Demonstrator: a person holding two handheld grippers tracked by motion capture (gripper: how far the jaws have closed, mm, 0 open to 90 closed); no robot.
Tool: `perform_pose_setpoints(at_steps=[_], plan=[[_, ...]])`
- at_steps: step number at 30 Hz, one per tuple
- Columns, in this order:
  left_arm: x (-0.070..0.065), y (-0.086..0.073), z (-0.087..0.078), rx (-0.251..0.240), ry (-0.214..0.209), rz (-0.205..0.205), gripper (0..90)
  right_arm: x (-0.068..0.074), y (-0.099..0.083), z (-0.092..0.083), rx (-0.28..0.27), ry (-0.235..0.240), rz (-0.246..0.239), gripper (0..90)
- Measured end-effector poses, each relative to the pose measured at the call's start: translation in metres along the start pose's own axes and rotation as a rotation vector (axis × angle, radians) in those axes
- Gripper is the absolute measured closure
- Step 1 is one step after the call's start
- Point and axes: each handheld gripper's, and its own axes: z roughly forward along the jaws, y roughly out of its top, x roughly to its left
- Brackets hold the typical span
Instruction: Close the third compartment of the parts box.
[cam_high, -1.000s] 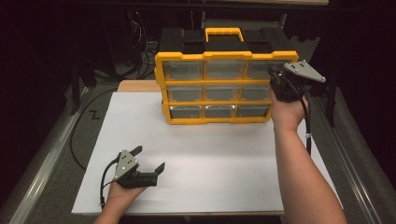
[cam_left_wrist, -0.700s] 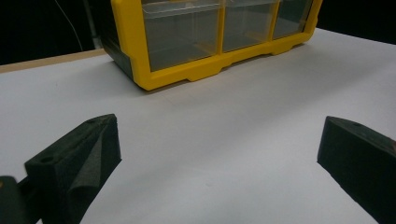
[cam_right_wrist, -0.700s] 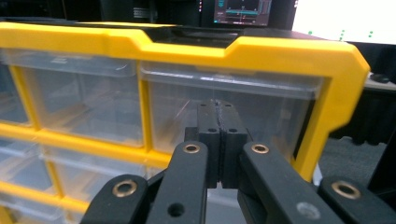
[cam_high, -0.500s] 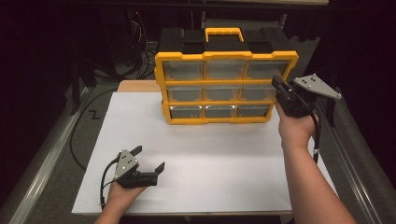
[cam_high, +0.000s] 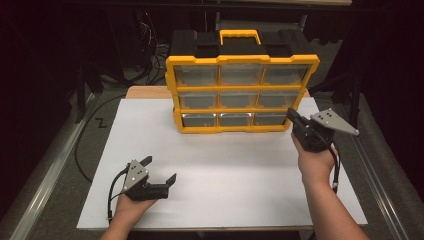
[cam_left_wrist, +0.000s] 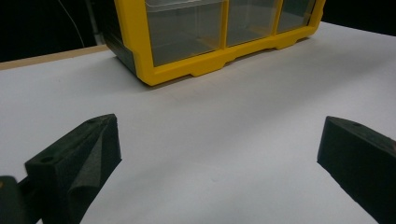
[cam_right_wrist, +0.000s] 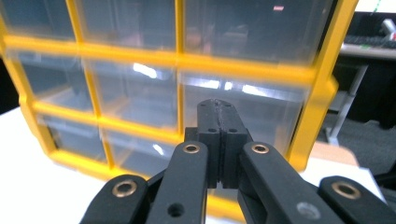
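A yellow-framed organizer (cam_high: 242, 92) with clear drawers and a black top stands upright at the back of the white table (cam_high: 220, 165). My right gripper (cam_high: 291, 114) is shut, jaws pressed together with nothing between them, and hovers just off the organizer's lower right corner. In the right gripper view the closed jaw tips (cam_right_wrist: 219, 109) point at the right-hand drawers (cam_right_wrist: 254, 107) of the organizer (cam_right_wrist: 327, 84). My left gripper (cam_high: 159, 170) rests near the table's front left, open and empty. In the left gripper view its fingers (cam_left_wrist: 79, 154) stand wide apart, facing the organizer's bottom corner (cam_left_wrist: 187, 65).
A wooden board edge (cam_high: 147, 92) shows behind the white surface at the left. Black cables (cam_high: 92, 145) run along the table's left side, beside a metal rail (cam_high: 47, 180). A second rail (cam_high: 380, 190) borders the right side.
My right gripper has come down and slightly right, from beside the organizer's top row to its lower right corner, staying shut. The left gripper has not moved.
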Motion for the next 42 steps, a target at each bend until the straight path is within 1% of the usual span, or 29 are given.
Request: perform_pose_setpoints(at_steps=[1,2,3,10,12,15,18,19,20,21,23,26,28,30,33,34,36,38,40,42], plan=[[0.0,0.0,0.0,0.0,0.0,0.0,0.4,0.0,0.0,0.0,0.0,0.0,0.0,90.0],[-0.001,0.0,-0.001,-0.003,0.0,0.003,0.4,0.0,-0.013,0.001,0.022,0.004,0.007,90.0],[-0.001,0.0,-0.002,-0.003,0.0,0.004,0.4,0.0,-0.02,0.001,0.03,0.007,0.017,90.0],[0.0,-0.001,0.001,0.005,0.004,0.007,0.4,-0.003,-0.065,0.002,0.09,0.013,0.046,90.0],[0.0,-0.001,0.001,0.006,0.004,0.009,0.4,-0.005,-0.077,0.0,0.11,0.012,0.056,90.0],[0.0,-0.001,0.0,0.006,0.004,0.009,0.4,-0.007,-0.092,-0.005,0.132,0.012,0.057,90.0],[0.001,0.0,-0.001,0.005,0.009,0.006,0.4,-0.008,-0.104,-0.016,0.139,0.011,0.059,90.0],[0.002,0.0,-0.002,0.004,0.014,0.015,0.4,-0.009,-0.107,-0.021,0.14,0.013,0.064,90.0],[0.003,0.001,-0.003,0.001,0.028,0.022,0.4,-0.009,-0.11,-0.027,0.14,0.02,0.069,90.0],[0.006,0.001,-0.004,-0.003,0.036,0.012,0.4,-0.009,-0.111,-0.033,0.14,0.023,0.073,90.0],[0.011,0.0,-0.006,-0.004,0.038,-0.021,0.5,-0.008,-0.115,-0.044,0.136,0.038,0.08,90.0],[0.013,-0.002,-0.005,0.003,0.043,-0.029,0.5,-0.006,-0.119,-0.052,0.134,0.046,0.068,90.0],[0.012,-0.001,-0.005,0.0,0.044,-0.034,0.5,-0.004,-0.119,-0.05,0.133,0.049,0.082,90.0],[0.011,-0.001,-0.004,0.0,0.046,-0.035,0.5,-0.002,-0.12,-0.046,0.14,0.039,0.068,86.1],[0.011,-0.002,-0.004,0.01,0.045,-0.03,0.5,-0.002,-0.122,-0.042,0.16,0.061,0.078,80.0],[0.01,-0.002,-0.005,0.009,0.046,-0.03,0.5,-0.002,-0.123,-0.041,0.168,0.072,0.078,76.5],[0.011,-0.002,-0.005,0.011,0.047,-0.031,0.5,-0.004,-0.124,-0.039,0.18,0.085,0.09,67.8],[0.011,-0.002,-0.005,0.013,0.048,-0.032,0.5,-0.006,-0.125,-0.037,0.191,0.108,0.113,57.3],[0.011,-0.003,-0.004,0.014,0.048,-0.034,0.5,-0.007,-0.127,-0.035,0.202,0.12,0.114,44.2],[0.011,-0.003,-0.005,0.014,0.045,-0.03,0.5,-0.007,-0.128,-0.033,0.202,0.108,0.093,35.3]])
